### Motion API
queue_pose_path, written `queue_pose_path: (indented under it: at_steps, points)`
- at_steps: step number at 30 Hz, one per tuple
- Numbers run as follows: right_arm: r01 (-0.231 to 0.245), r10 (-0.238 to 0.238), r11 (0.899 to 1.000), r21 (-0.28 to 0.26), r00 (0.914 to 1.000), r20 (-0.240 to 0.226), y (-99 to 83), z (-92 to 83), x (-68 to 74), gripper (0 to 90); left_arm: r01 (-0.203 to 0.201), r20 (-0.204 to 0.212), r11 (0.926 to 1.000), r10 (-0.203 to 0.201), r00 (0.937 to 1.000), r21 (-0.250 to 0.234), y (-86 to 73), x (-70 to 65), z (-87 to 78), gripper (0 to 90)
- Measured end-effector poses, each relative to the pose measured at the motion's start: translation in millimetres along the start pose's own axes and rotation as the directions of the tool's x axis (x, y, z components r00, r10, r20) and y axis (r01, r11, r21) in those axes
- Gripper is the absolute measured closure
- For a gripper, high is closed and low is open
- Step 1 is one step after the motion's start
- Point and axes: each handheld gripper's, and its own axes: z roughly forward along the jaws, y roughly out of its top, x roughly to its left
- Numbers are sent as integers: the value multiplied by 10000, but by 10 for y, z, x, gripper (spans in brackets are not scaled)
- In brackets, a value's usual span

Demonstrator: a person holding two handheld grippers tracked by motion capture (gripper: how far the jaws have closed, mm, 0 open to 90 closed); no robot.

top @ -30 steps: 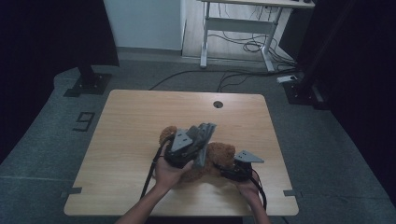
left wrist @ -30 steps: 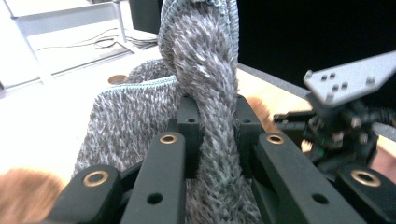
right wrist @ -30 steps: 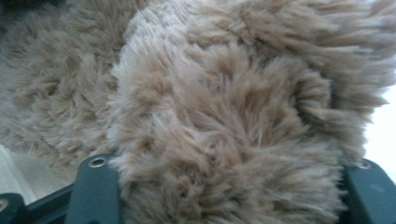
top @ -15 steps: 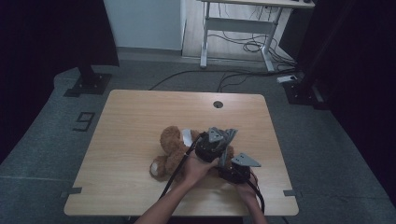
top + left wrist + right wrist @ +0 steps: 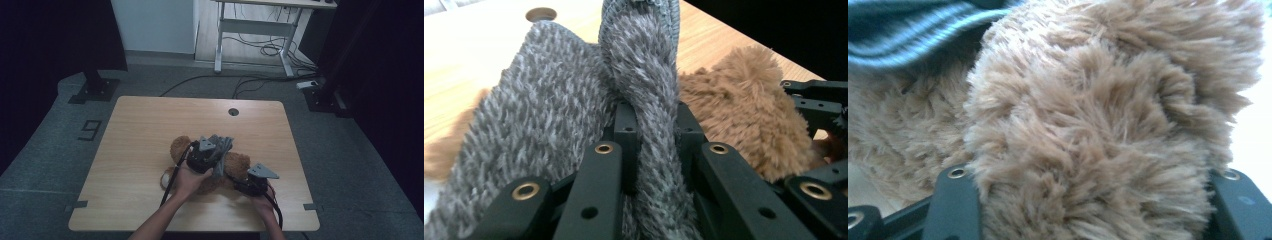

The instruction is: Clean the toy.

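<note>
The brown plush teddy bear (image 5: 235,167) is lying near the front edge of the pale wooden table (image 5: 140,140). The right gripper (image 5: 1088,200) is clamping a fluffy limb, apparently steadying the toy, while the left gripper (image 5: 651,150) is pinching a grey knitted woollen garment (image 5: 549,115) closed-jawed over it, seemingly for dressing.

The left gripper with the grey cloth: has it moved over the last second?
Yes. The left gripper swung right, then came back leftward over the teddy bear, judged against the table's hole.
</note>
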Motion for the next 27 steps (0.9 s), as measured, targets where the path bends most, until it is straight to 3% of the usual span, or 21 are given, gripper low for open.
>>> queue_pose_path:
  at_steps: [2, 5, 8, 10, 17, 18, 22, 27]
  points:
    - [7, -7, 10000, -9, 10000, -3, 0, 1, -1, 389, 133, -63, 9998, -133, 9999, -126, -11, 73, -72, 778]
    - [225, -225, 9997, 20, 9997, 120, 0, 1, 12, 390, 291, -624, 9992, -308, 9976, -283, -25, 238, -226, 778]
    - [287, -287, 9996, -16, 9995, 148, -4, 2, 14, 389, 859, -985, 9963, -858, 9914, -27, -123, 501, -317, 780]
    - [257, -257, 9997, -2, 9996, 140, -3, 3, 13, 389, 1372, -913, 9905, -1356, 9865, 114, -244, 675, -362, 780]
    - [247, -247, 9997, -23, 9995, 198, -1, 12, 21, 390, 2074, -1367, 9780, -2027, 9697, 214, -487, 969, -483, 780]
    - [250, -249, 9997, -21, 9995, 204, -1, 13, 22, 389, 2105, -1354, 9774, -2058, 9692, 212, -490, 980, -501, 780]
    - [265, -265, 9996, 2, 9995, 189, -5, 13, 10, 390, 1627, -1171, 9866, -1630, 9797, -118, -325, 866, -603, 780]
    - [257, -256, 9997, -38, 9995, 197, -15, 5, 6, 390, 1192, -467, 9865, -1251, 9910, -1124, 42, 628, -716, 781]
